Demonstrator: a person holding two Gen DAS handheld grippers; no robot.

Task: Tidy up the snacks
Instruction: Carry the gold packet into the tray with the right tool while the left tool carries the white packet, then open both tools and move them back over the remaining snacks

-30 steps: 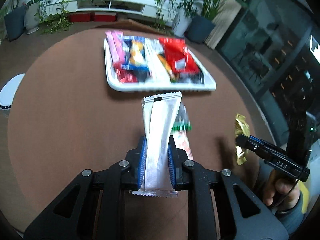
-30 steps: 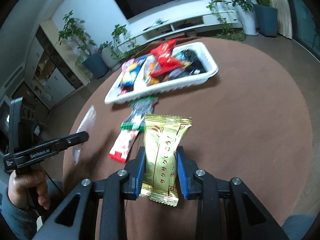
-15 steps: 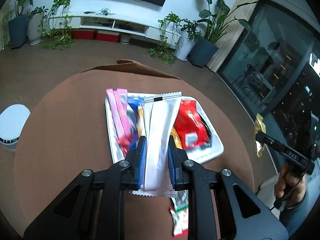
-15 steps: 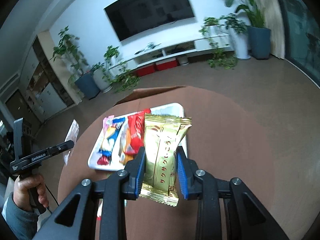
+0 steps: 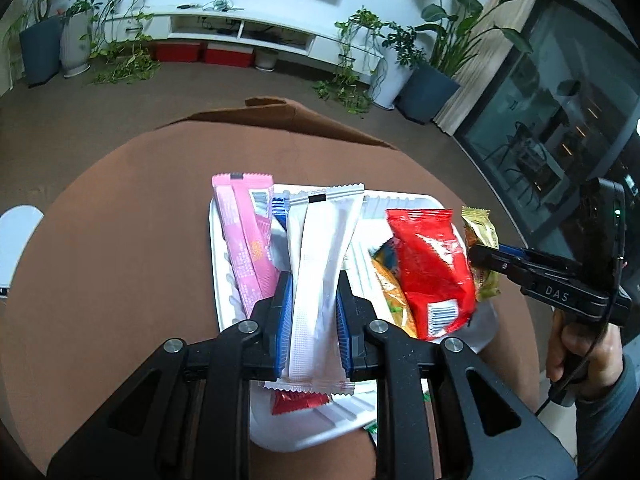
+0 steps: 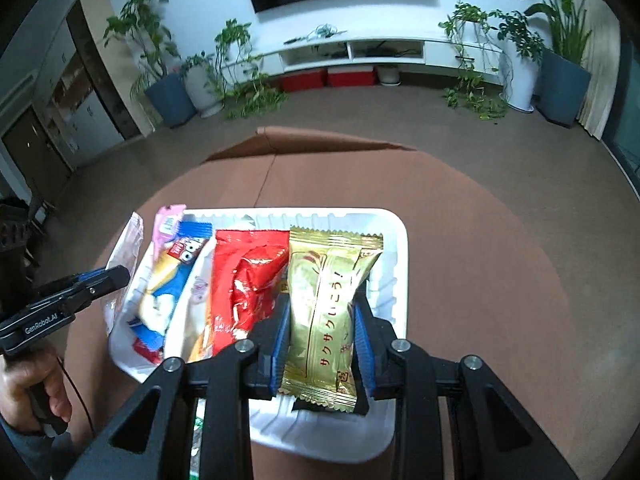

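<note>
My left gripper is shut on a long white snack packet and holds it above the white tray. In the tray lie a pink packet, a red packet and other snacks. My right gripper is shut on a gold snack packet, also over the white tray, at its right end beside a red packet. Each gripper shows in the other's view: the right gripper with the gold packet, the left gripper with the white packet.
The tray rests on a round brown table. A folded brown edge rises at the table's far side. A white round object sits on the floor at left. Potted plants and a white TV console line the far wall.
Both grippers have moved forward with their packets, from the near part of the table to above the tray. The loose snacks on the table have slipped out of view below.
</note>
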